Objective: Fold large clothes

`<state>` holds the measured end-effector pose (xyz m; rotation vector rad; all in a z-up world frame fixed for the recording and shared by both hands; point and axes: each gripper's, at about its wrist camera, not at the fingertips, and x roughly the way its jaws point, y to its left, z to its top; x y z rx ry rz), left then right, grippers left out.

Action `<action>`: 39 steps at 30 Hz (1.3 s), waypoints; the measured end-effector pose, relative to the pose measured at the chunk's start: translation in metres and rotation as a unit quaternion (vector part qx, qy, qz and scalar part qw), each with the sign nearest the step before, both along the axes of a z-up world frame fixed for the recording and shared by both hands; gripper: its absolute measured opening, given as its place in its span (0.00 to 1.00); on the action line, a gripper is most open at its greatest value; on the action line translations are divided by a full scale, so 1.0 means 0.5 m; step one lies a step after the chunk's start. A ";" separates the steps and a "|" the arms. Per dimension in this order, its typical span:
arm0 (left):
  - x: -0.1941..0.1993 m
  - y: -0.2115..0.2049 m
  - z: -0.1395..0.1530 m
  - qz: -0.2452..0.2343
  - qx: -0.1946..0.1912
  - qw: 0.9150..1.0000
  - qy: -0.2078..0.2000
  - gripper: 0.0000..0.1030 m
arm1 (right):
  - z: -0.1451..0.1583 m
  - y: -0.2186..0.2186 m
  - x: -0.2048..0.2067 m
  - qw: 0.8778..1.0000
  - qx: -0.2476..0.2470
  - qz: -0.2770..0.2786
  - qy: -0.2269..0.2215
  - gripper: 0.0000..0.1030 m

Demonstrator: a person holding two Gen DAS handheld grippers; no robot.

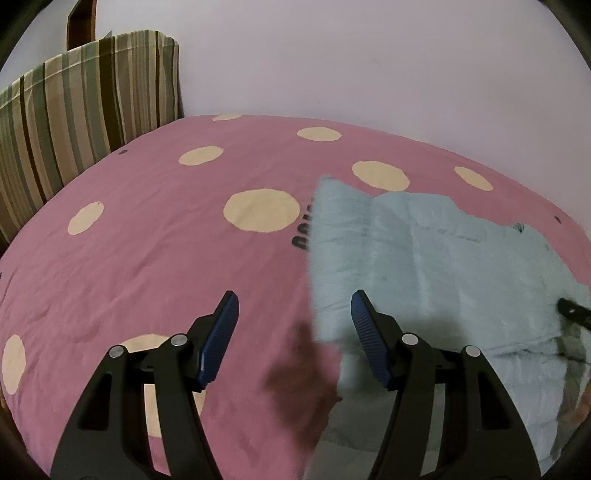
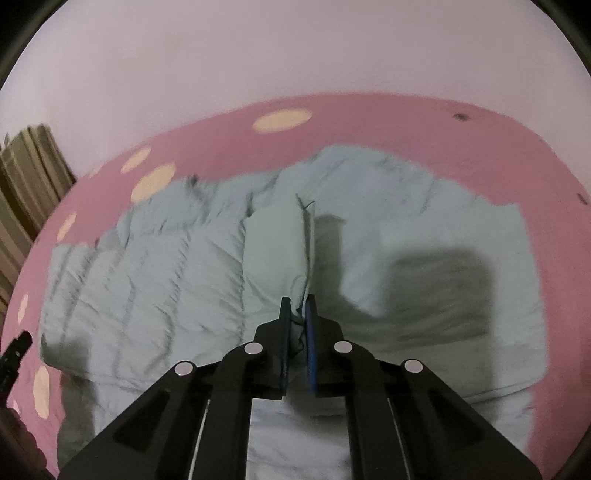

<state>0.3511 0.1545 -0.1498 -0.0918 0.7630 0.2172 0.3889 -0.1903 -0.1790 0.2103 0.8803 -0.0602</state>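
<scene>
A pale blue quilted jacket [image 1: 424, 258] lies spread on a pink bed sheet [image 1: 147, 258] with cream dots. My left gripper [image 1: 294, 299] hovers open over the jacket's left edge, one finger above the sheet and the other above the fabric, with nothing pinched. In the right wrist view the jacket [image 2: 166, 277] fills the middle. My right gripper [image 2: 297, 301] is shut on a raised ridge of its fabric near the centre seam. A black gripper tip [image 1: 570, 308] shows at the right edge of the left wrist view, on the jacket.
A striped cushion [image 1: 81, 110] stands against the pale wall [image 1: 369, 55] at the bed's far left corner, with a brown wooden piece [image 1: 79, 22] behind it. Pink sheet [image 2: 406, 125] borders the jacket on every side. The cushion's edge [image 2: 22, 192] shows at left.
</scene>
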 end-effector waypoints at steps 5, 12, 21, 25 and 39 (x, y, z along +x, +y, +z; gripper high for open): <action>0.032 -0.042 0.008 -0.021 0.005 1.000 -0.003 0.61 | 0.039 -0.098 -0.028 0.998 -0.030 -0.042 -0.026 0.07; 0.086 -0.113 -0.009 -0.048 0.004 0.999 0.013 0.61 | 0.003 -0.221 -0.042 0.996 -0.028 -0.080 0.001 0.07; 0.154 -0.149 -0.092 -0.054 0.057 0.995 0.060 0.61 | -0.085 -0.236 -0.032 0.996 -0.027 -0.081 0.039 0.09; 0.156 -0.148 -0.107 -0.055 0.056 0.994 0.071 0.61 | -0.086 -0.232 -0.028 0.996 -0.029 -0.077 0.042 0.16; 0.183 -0.176 -0.029 -0.053 0.039 0.998 0.025 0.61 | 0.003 -0.195 0.018 0.998 -0.024 -0.048 -0.023 0.43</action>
